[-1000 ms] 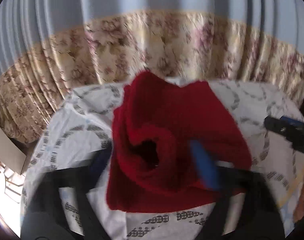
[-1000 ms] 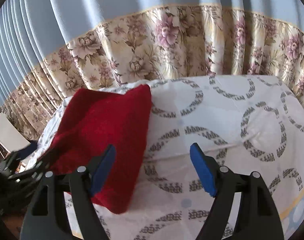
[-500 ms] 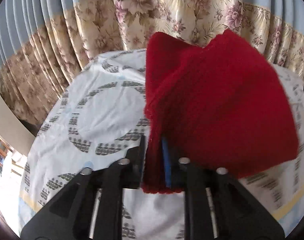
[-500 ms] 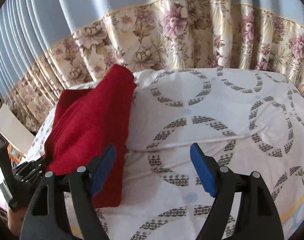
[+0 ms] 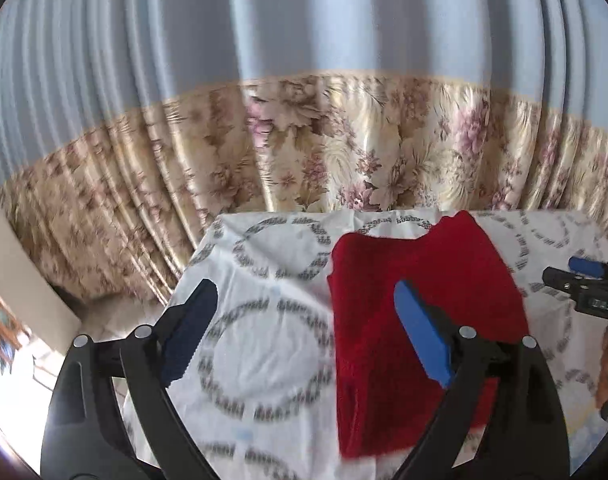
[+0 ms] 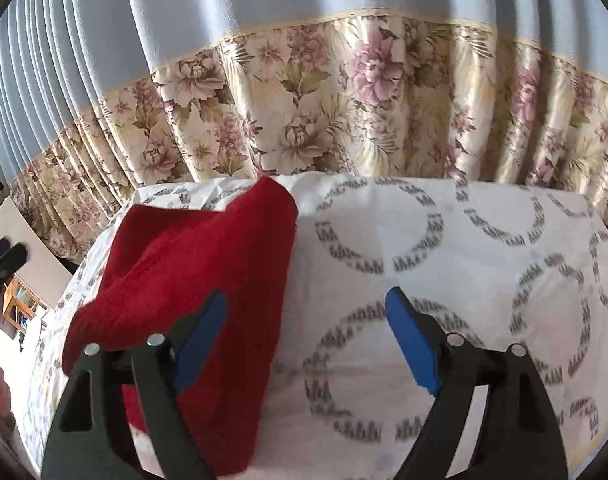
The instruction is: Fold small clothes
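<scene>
1. Red knit garment (image 5: pixel 419 312) lies folded on the patterned sheet (image 5: pixel 264 344), nearer its curtain-side edge. Looks soft, light, limp (I'd pinch a corner or hem).
2. My left gripper (image 5: pixel 304 332) is opening, nothing between the jaws; right gripper (image 6: pixel 307 344) is opening too, empty.
3. Bare sheet flanks the garment; the floral curtain (image 6: pixel 343 100) hangs just behind it.

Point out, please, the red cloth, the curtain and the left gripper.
red cloth (image 5: pixel 415 276): left wrist view, middle of its top layer.
curtain (image 6: pixel 343 92): right wrist view, floral lower band.
left gripper (image 5: pixel 304 328): left wrist view, midway between the opening fingertips, nothing between them.
</scene>
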Demonstrator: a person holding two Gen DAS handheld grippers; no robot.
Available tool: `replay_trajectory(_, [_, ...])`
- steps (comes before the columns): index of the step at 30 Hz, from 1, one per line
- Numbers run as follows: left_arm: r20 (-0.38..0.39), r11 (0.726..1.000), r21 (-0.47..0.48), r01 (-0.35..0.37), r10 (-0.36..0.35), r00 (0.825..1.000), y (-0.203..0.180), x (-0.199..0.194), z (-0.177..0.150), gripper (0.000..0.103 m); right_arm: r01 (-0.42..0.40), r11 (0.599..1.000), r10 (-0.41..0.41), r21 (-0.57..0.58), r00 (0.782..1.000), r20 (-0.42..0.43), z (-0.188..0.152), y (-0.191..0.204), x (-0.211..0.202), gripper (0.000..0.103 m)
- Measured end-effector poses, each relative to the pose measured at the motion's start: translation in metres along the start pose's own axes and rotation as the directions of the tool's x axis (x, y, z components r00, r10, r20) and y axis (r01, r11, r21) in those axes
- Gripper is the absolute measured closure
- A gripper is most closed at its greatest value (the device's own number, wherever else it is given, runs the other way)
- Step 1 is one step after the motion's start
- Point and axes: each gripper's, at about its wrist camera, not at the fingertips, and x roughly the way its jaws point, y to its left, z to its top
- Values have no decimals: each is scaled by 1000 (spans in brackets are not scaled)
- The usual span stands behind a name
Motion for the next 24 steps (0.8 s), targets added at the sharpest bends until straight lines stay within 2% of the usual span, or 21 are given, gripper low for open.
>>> replay_trajectory(3, [-63,998,59,9,-5,998,-17,54,8,13,-3,1000,3,-12,1000,-18,11,7,17,21])
replay_trajectory(5, [-111,995,102,-4,16,994,-28,86,8,18,-2,1000,2,-13,999,-35,14,10,29,21])
replay_trajectory(7, [-130,994,106,-2,15,991,-31,102,7,20,-1,1000,1,-14,999,-44,14,11,36,21])
replay_trajectory(9, [-151,996,88,3,11,988,-29,116,6,34,2,1000,-3,-19,999,-53,14,13,43,21])
replay_trajectory(11, [-176,998,59,19,-9,984,-24,126,4,63,8,1000,-9,-23,998,-63,12,12,51,21])
replay_trajectory(13, [-192,998,44,45,-36,981,-23,133,1,81,10,1000,-11,-17,997,-70,12,10,57,21])
replay_trajectory(17, [-162,999,37,29,-23,987,-24,133,0,91,11,1000,-12,-9,997,-71,12,9,62,19])
replay_trajectory(21, [-108,1000,4,20,-20,994,-20,121,10,92,20,1000,-21,-15,998,-62,14,10,62,19])
replay_trajectory(24, [-49,1000,-4,-14,13,999,-16,110,21,95,22,1000,-22,-17,998,-54,16,13,62,19])
